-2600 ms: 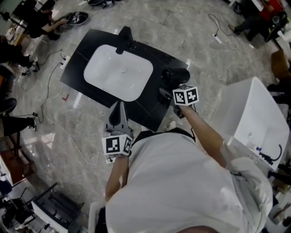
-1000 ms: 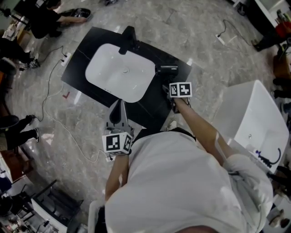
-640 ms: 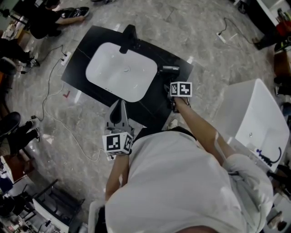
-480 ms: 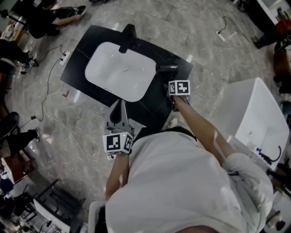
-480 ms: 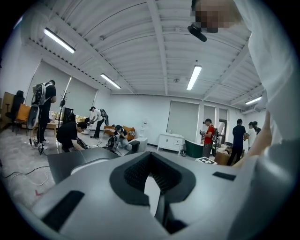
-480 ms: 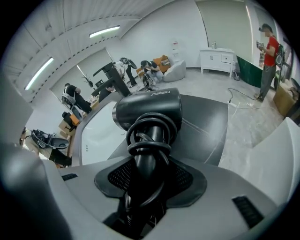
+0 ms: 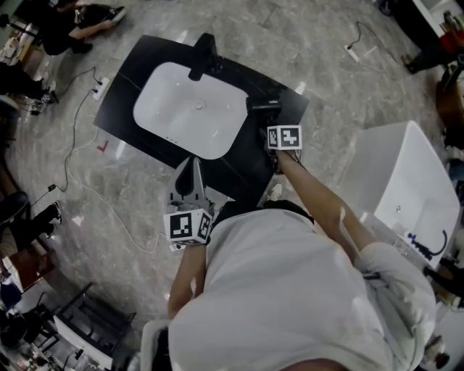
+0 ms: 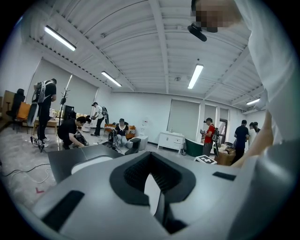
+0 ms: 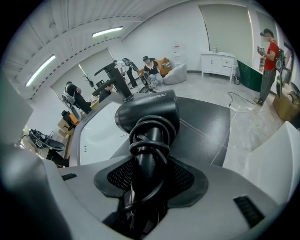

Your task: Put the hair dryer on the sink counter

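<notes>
A black hair dryer (image 7: 262, 106) lies on the right side of the black sink counter (image 7: 239, 165), beside the white basin (image 7: 188, 109). In the right gripper view its barrel (image 9: 147, 110) points left across the counter (image 9: 206, 123). Its handle, wrapped in its cord, runs back between my jaws. My right gripper (image 7: 269, 120) (image 9: 147, 183) is opening. The pads stand a little off the handle on both sides. My left gripper (image 7: 191, 168) (image 8: 152, 187) is shut and empty, held at the counter's near edge.
A black faucet (image 7: 203, 55) (image 9: 117, 77) stands at the basin's far rim. A large white tub (image 7: 406, 190) sits on the floor at the right. Cables (image 7: 80, 156) trail over the floor at the left. People (image 7: 65, 22) crouch at the far left.
My right gripper has carried the hair dryer a little farther and left along the counter's right side. The left gripper has stayed where it was.
</notes>
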`<state>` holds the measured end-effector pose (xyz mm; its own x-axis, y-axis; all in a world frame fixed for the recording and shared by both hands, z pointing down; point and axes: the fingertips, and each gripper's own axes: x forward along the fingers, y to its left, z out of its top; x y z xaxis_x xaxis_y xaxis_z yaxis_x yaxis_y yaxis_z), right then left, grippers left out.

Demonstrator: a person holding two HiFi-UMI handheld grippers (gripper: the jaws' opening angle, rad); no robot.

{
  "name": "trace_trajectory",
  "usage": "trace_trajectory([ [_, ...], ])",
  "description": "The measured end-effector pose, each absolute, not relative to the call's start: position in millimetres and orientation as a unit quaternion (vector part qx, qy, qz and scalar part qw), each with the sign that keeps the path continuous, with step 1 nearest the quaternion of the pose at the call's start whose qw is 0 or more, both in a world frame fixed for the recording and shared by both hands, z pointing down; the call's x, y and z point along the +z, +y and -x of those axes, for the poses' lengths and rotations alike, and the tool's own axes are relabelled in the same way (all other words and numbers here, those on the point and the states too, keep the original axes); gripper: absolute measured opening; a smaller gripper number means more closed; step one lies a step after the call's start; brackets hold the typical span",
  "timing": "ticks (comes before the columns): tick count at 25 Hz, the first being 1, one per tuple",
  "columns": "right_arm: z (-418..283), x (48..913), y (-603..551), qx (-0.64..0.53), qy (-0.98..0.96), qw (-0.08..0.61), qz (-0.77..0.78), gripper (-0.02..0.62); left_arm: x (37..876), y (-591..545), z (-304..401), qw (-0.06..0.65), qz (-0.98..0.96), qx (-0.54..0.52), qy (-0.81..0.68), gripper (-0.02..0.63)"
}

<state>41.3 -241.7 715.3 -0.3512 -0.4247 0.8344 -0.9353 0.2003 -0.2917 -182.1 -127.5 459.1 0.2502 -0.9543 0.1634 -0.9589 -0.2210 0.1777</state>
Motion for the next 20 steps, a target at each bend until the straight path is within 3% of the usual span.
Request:
trace_trajectory([
  [20, -44.5, 687.8, -237.0, 0.412, -0.724, 0.285, -0.474, 0.256, 461.2, -121.4, 171.5, 0.130, -0.791, -0.003, -0.598, 0.002],
])
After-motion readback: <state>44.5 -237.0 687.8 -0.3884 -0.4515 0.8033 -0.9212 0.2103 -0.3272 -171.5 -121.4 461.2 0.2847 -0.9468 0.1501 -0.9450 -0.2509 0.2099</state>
